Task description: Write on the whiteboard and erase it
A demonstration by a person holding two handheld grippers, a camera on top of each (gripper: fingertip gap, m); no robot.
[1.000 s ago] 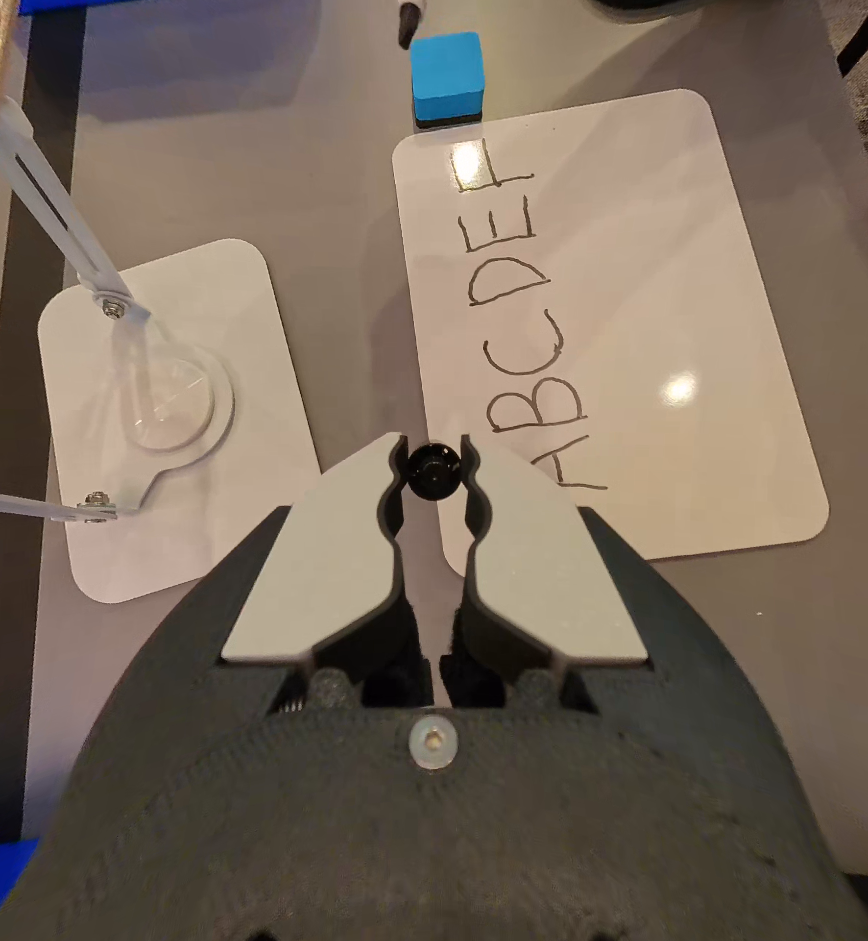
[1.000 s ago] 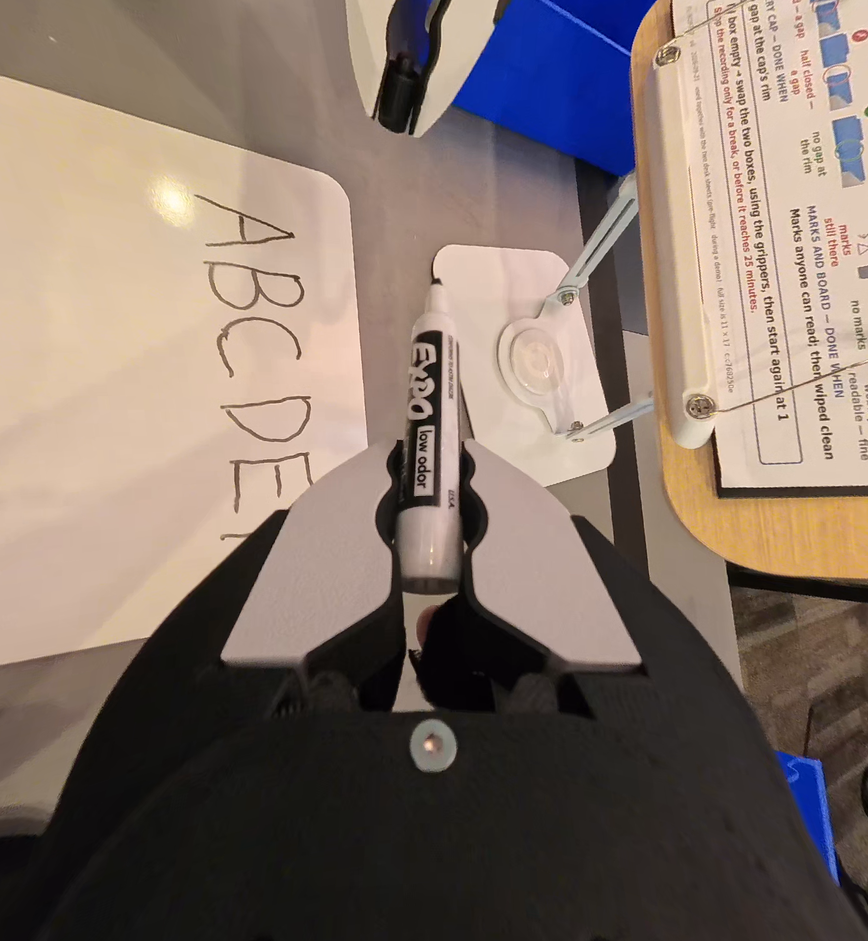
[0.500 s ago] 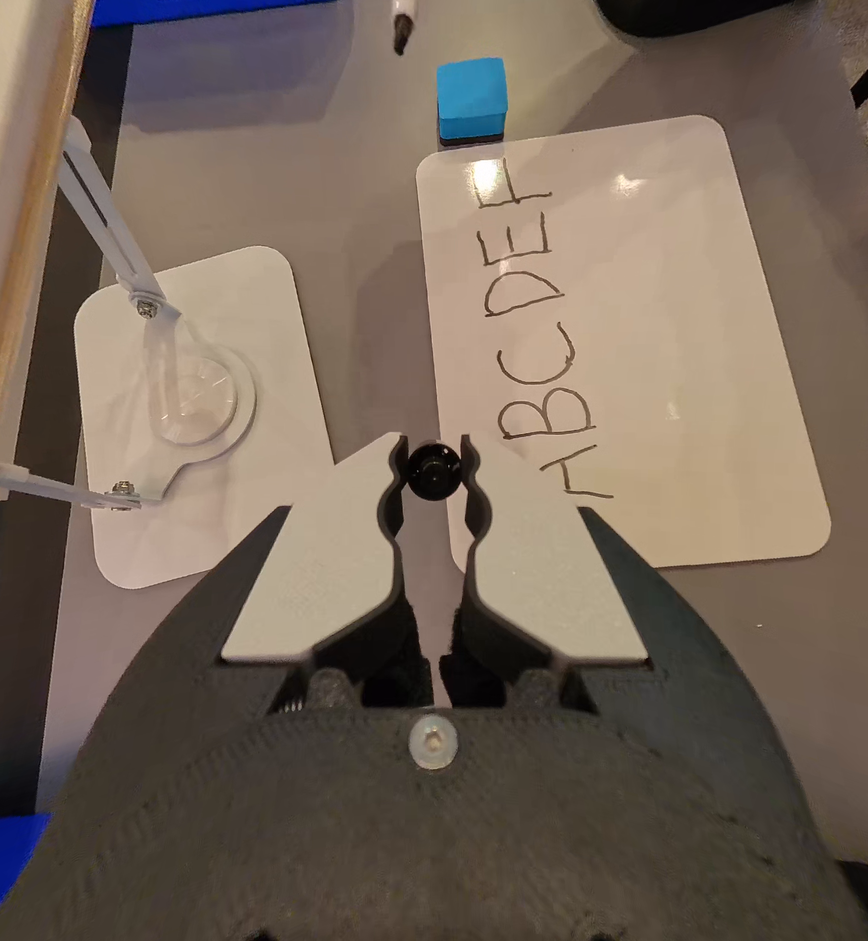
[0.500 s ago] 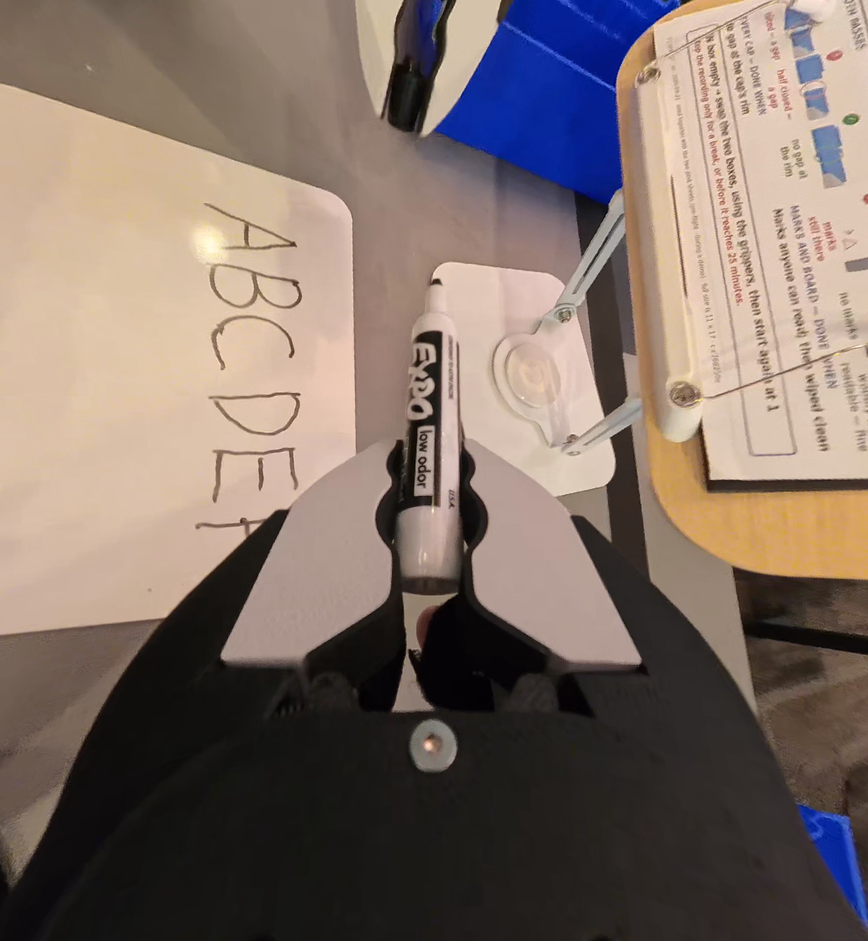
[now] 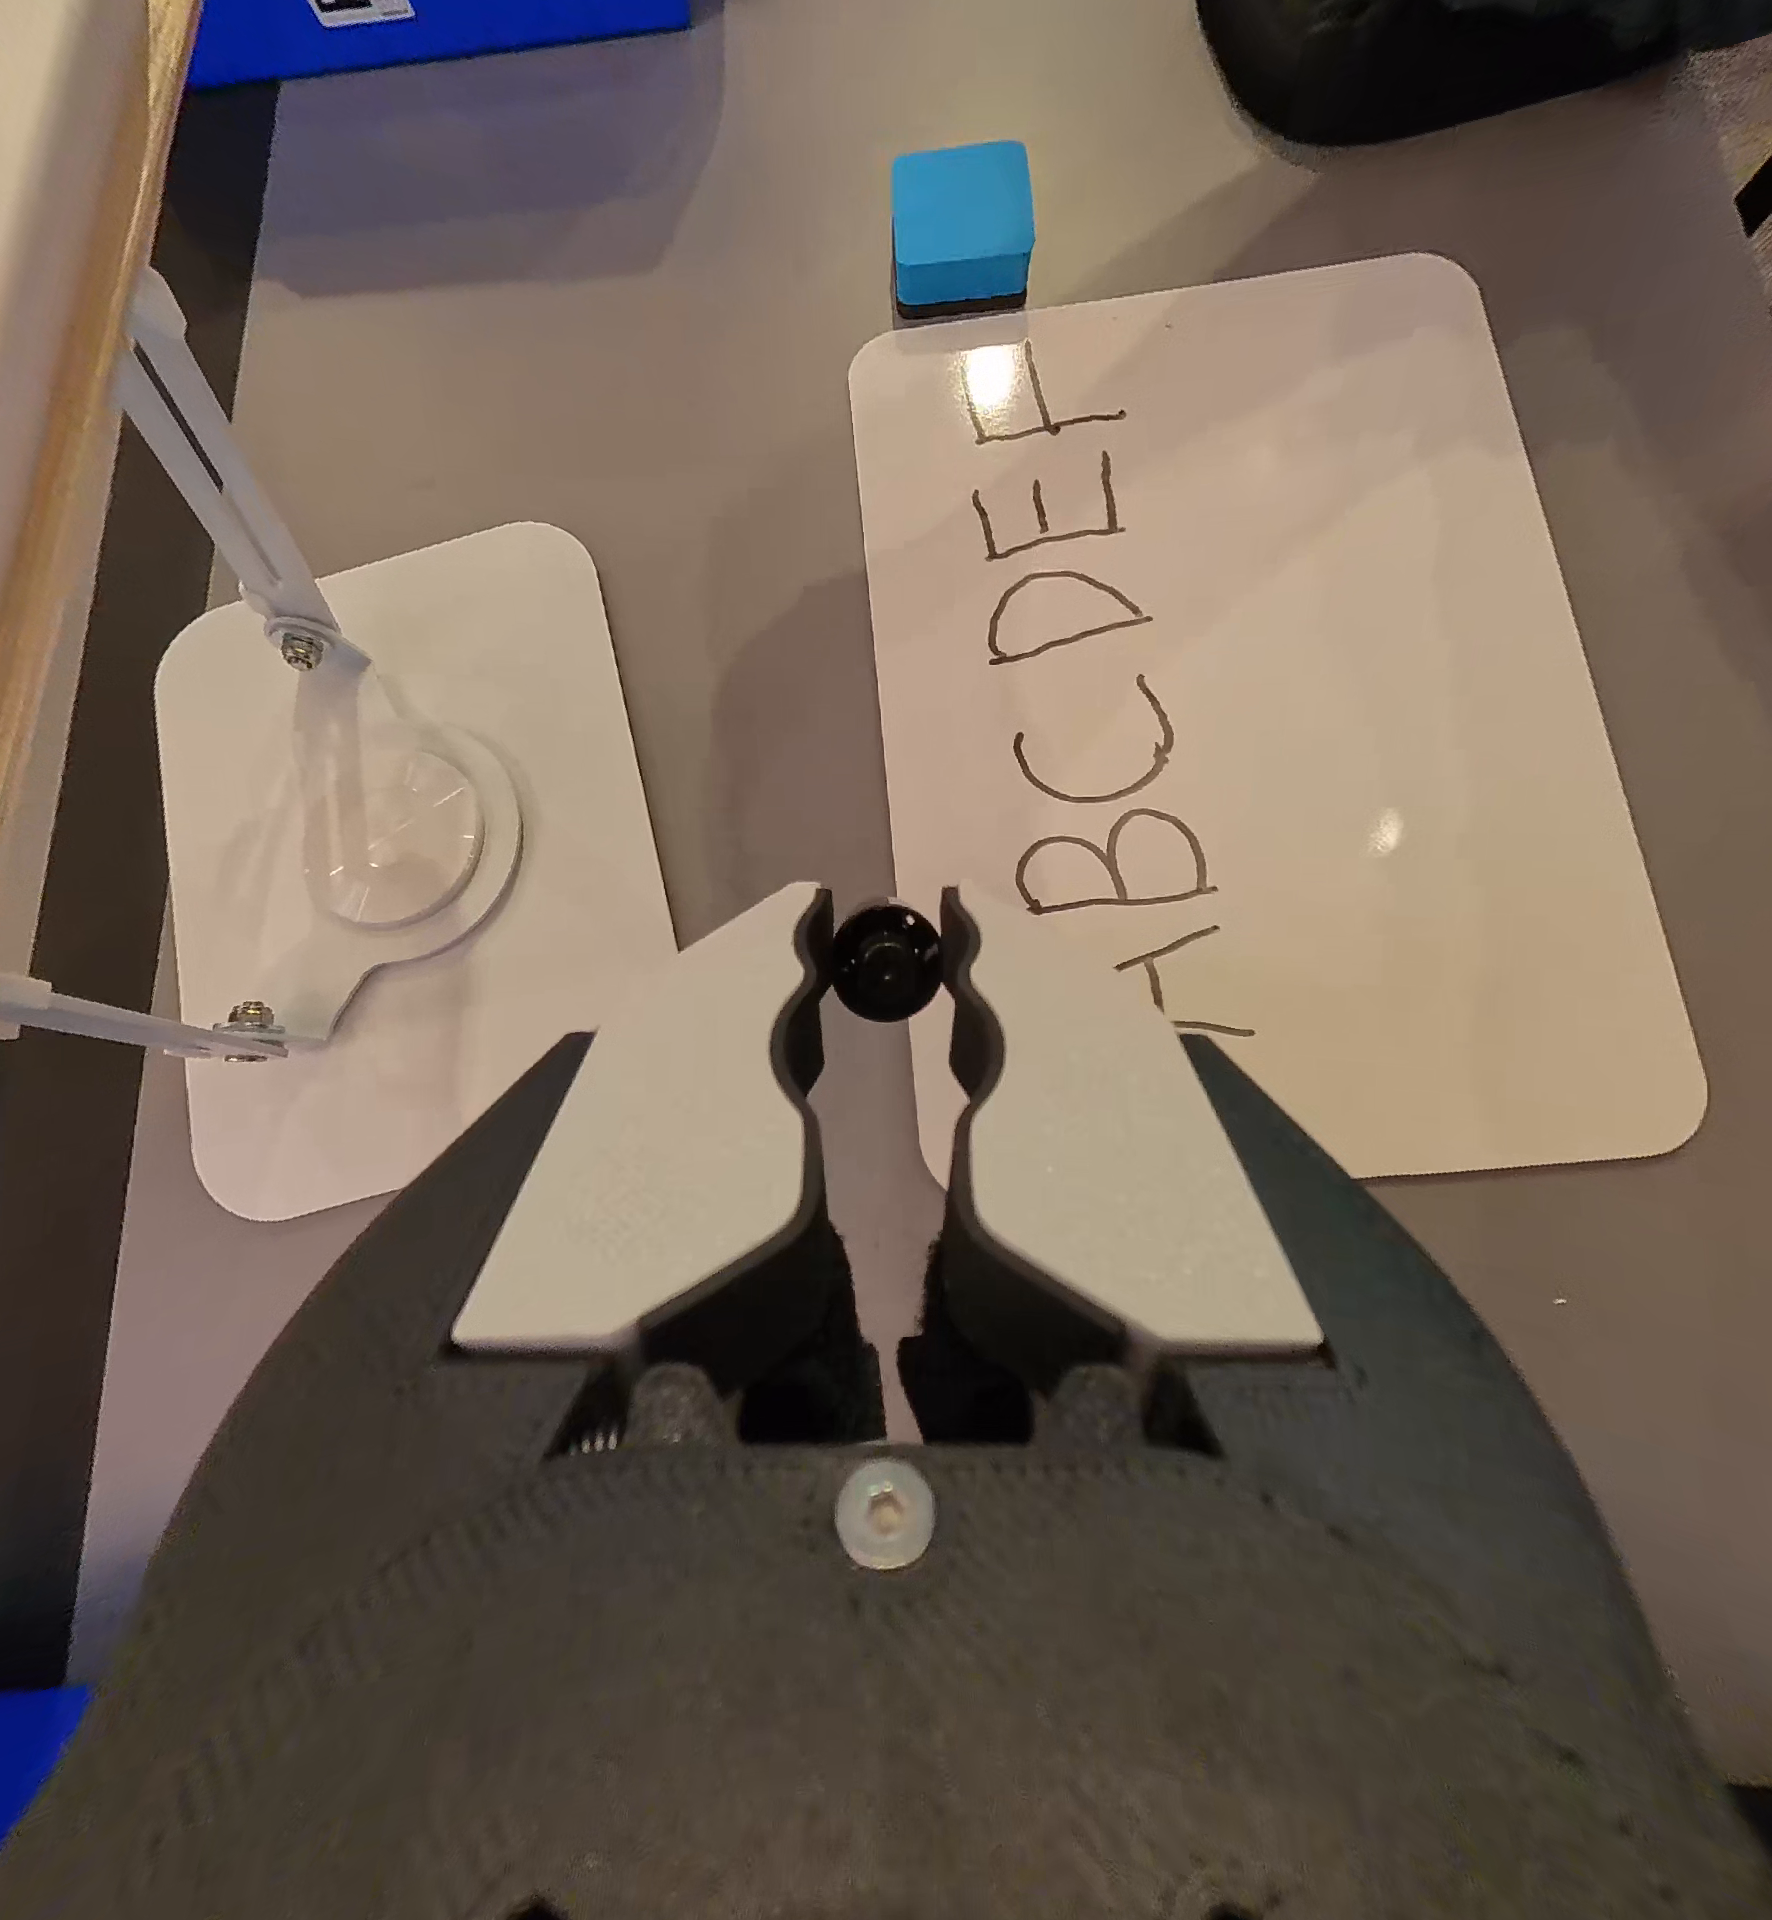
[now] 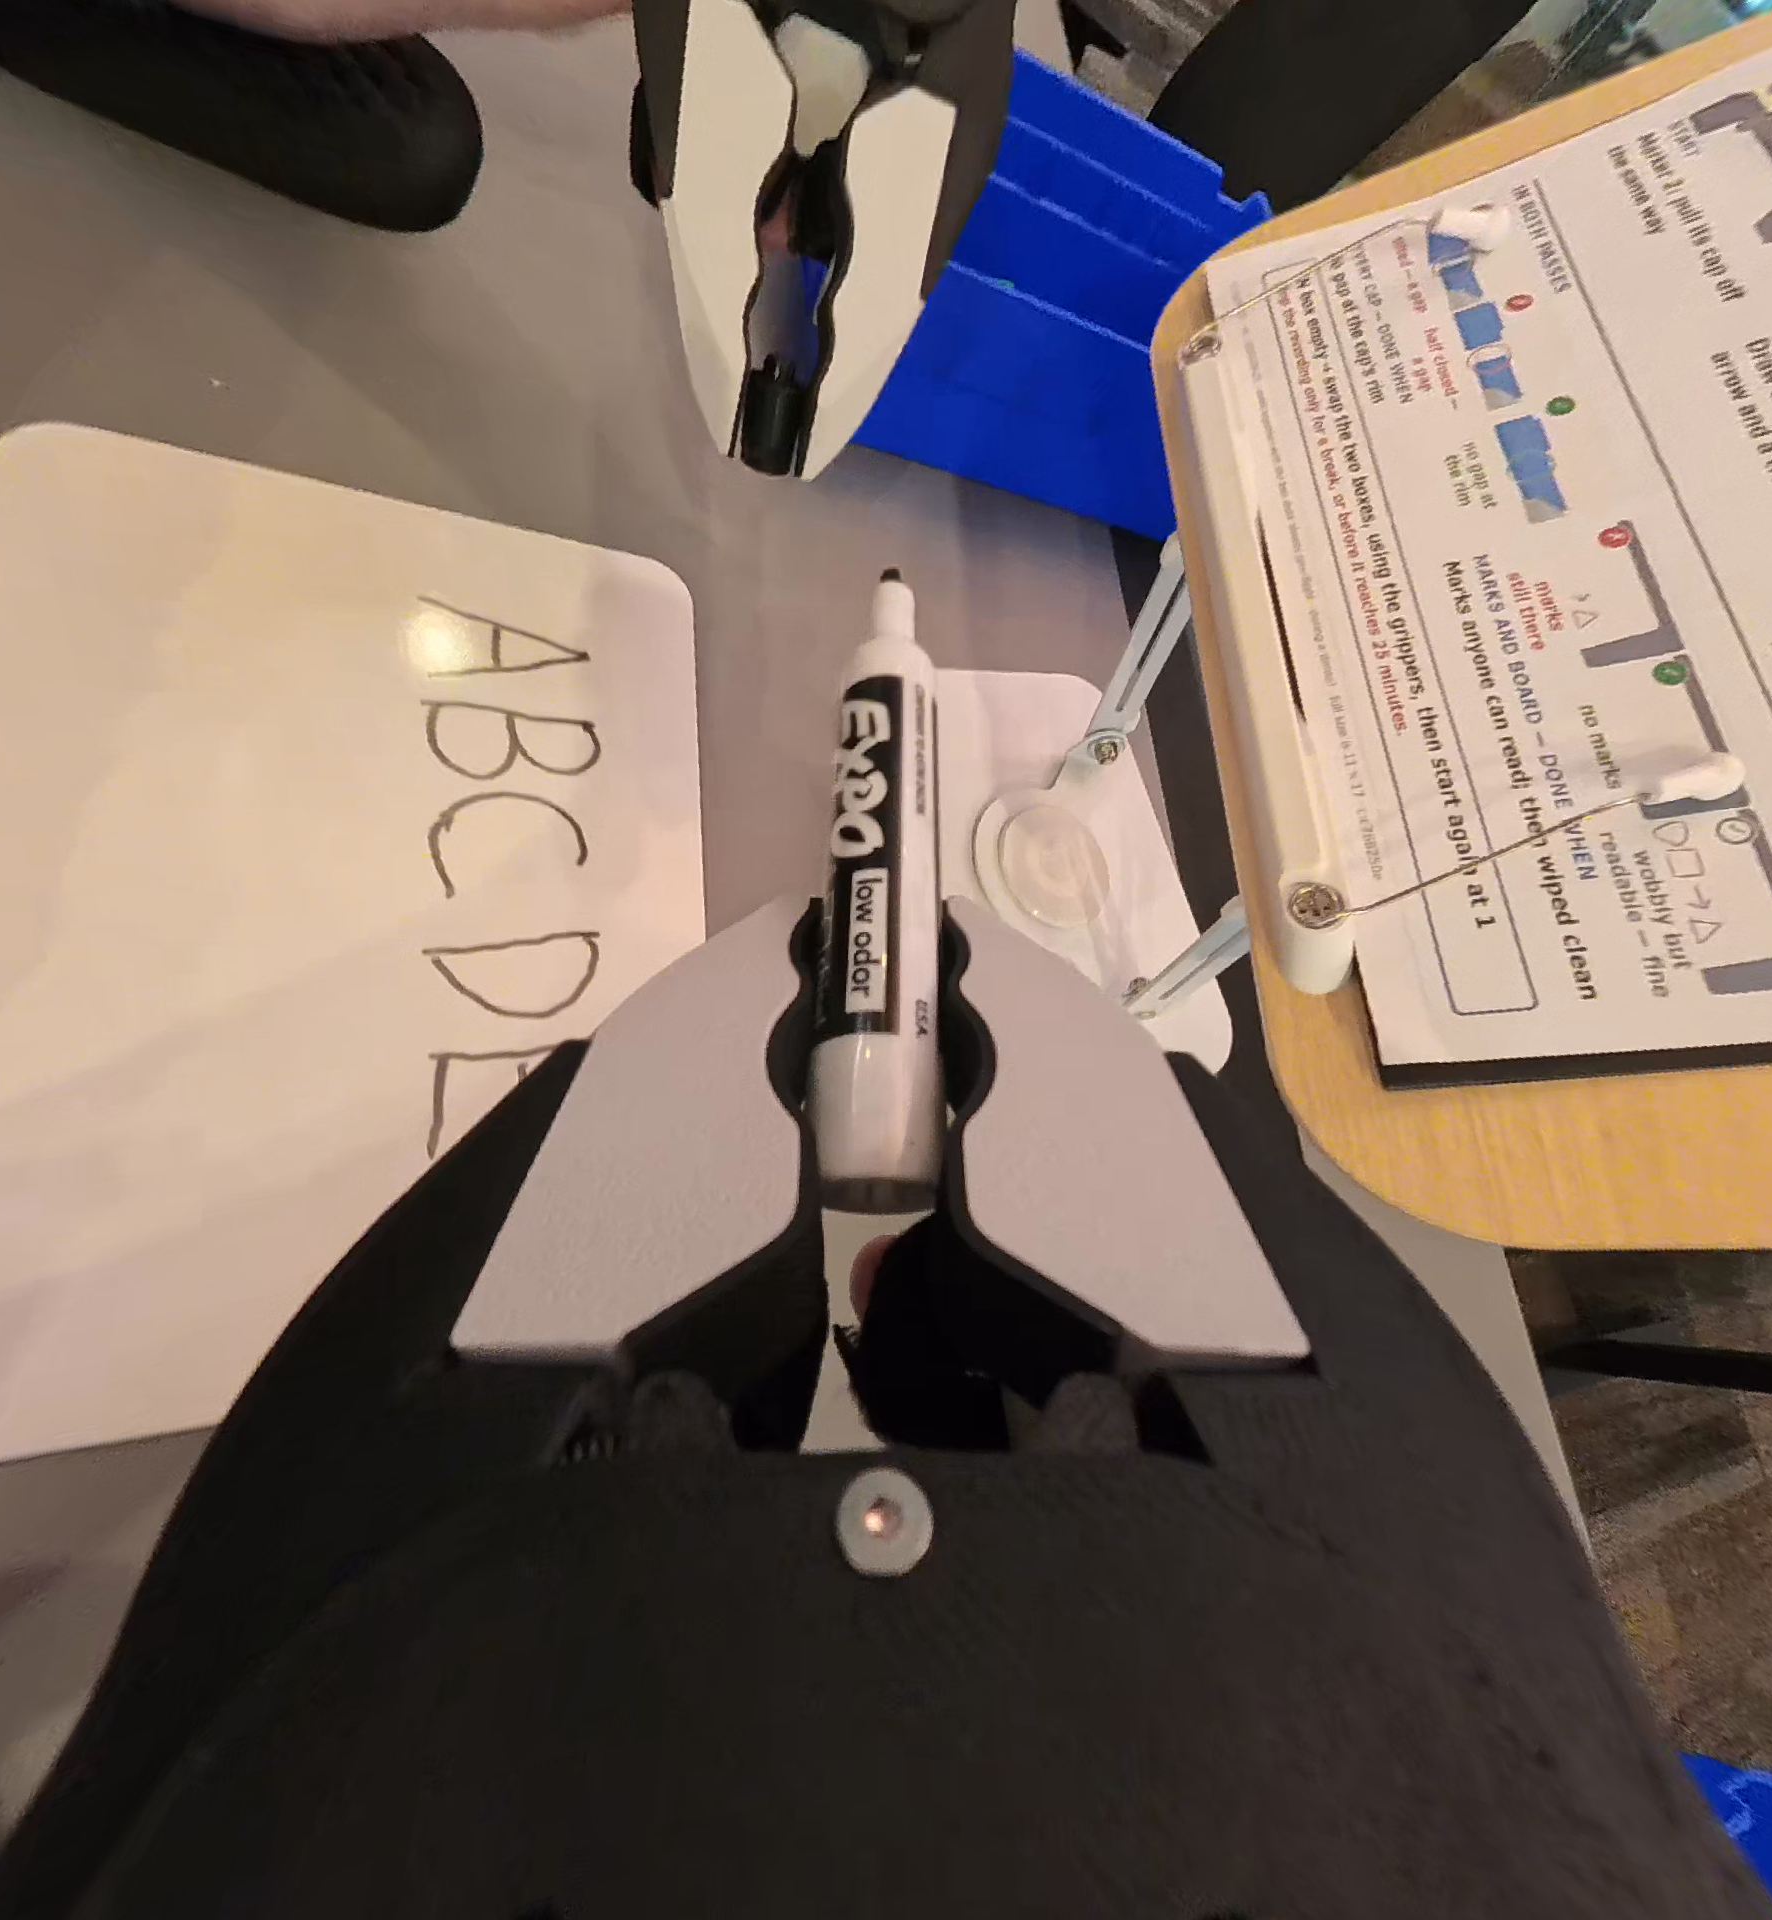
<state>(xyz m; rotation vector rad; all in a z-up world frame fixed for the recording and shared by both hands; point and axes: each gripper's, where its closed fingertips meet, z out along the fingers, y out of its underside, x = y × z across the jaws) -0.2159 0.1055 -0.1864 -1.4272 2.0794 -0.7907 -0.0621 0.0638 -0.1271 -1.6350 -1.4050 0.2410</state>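
The whiteboard (image 5: 1329,727) lies on the grey table with a row of black handwritten letters along its left side. It also shows in the right wrist view (image 6: 186,935). My left gripper (image 5: 884,920) is shut on a black marker cap (image 5: 884,961), seen end-on, above the board's near left edge. In the right wrist view the left gripper (image 6: 778,416) hangs at the top with the cap (image 6: 770,410) in it. My right gripper (image 6: 877,920) is shut on an uncapped black-and-white marker (image 6: 877,883), with its tip (image 6: 892,587) pointing at the left gripper. A blue eraser (image 5: 960,229) sits at the board's far end.
A white stand base (image 5: 394,852) with a clear suction cup lies left of the board; its arms hold a wooden board with an instruction sheet (image 6: 1484,675). Blue bins (image 6: 1027,343) stand behind. A dark object (image 5: 1484,62) lies at the table's far side. Left tips to right tips: about 20 centimeters. From the right gripper's tips to the blue eraser (image 5: 960,229) is close to 20 centimeters.
Both grippers have risen and drawn back, so more of the table shows. The left gripper now shows more fully in the right wrist view. Both grasps are unchanged.
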